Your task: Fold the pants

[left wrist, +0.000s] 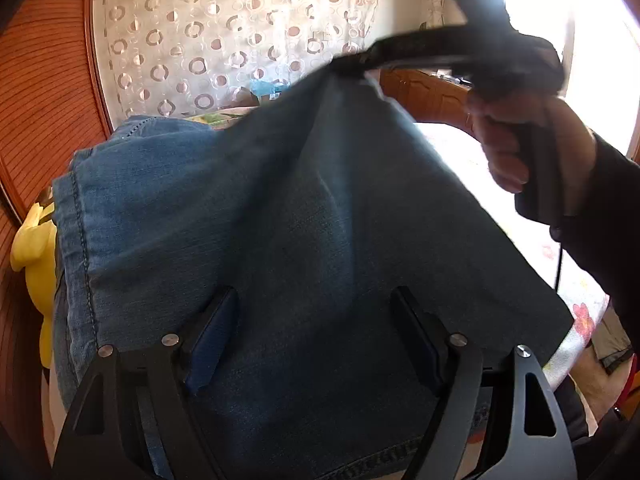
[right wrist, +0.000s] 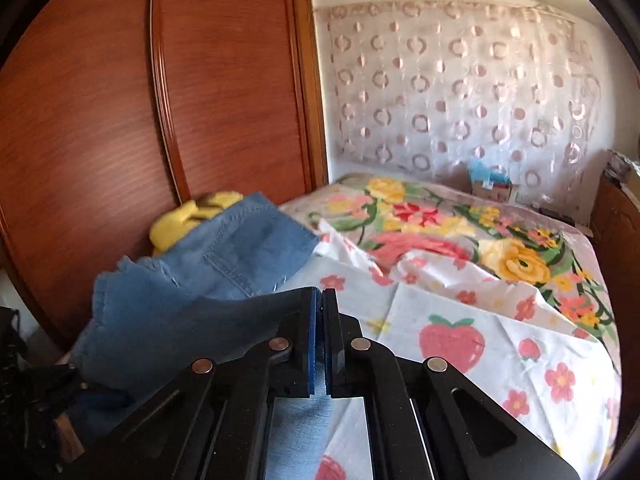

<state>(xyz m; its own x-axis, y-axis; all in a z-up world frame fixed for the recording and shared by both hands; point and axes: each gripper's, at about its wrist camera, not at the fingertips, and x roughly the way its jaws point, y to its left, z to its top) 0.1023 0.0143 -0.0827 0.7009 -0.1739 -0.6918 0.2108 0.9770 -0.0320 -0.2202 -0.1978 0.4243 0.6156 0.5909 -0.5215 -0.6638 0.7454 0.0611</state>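
Observation:
Blue denim pants (left wrist: 280,220) fill the left wrist view, and one part of them is pulled up toward the top right. There my right gripper (left wrist: 352,65), held by a hand (left wrist: 504,148), is shut on a pinch of the fabric. In the right wrist view the right gripper (right wrist: 321,312) has its pads pressed together, and dark denim (right wrist: 240,320) runs in from the left between them. The rest of the pants (right wrist: 224,248) lie on the bed beyond. My left gripper (left wrist: 316,328) stands open just over the denim, with nothing gripped between its fingers.
The bed has a strawberry-print sheet (right wrist: 460,320) and a floral blanket (right wrist: 440,232) behind it. A yellow plush toy (right wrist: 188,216) lies by the wooden wardrobe (right wrist: 100,100) on the left. A small box (right wrist: 492,186) sits at the bed's far side, below the curtain.

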